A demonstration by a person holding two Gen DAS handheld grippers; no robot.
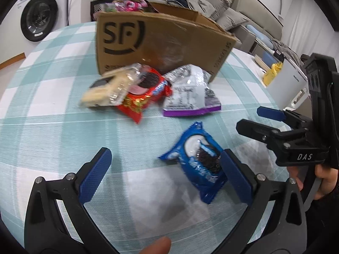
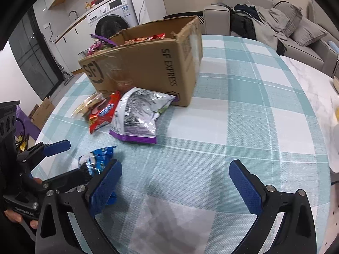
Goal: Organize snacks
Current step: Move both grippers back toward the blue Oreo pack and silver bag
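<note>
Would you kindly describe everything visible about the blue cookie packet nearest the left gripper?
The blue cookie packet is a glossy, crinkled plastic wrapper printed with a dark sandwich cookie and white cream. It appears sealed and lies flat on the checked tablecloth, apart from the other snacks. It sits between the open fingers of the left gripper, close against the right-hand pad; contact is unclear.

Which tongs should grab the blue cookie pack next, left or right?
Left. The blue cookie pack lies between the open left tongs, against the right-hand pad. The right tongs, also open, sit over bare tablecloth, with the pack off to their left side.
</note>
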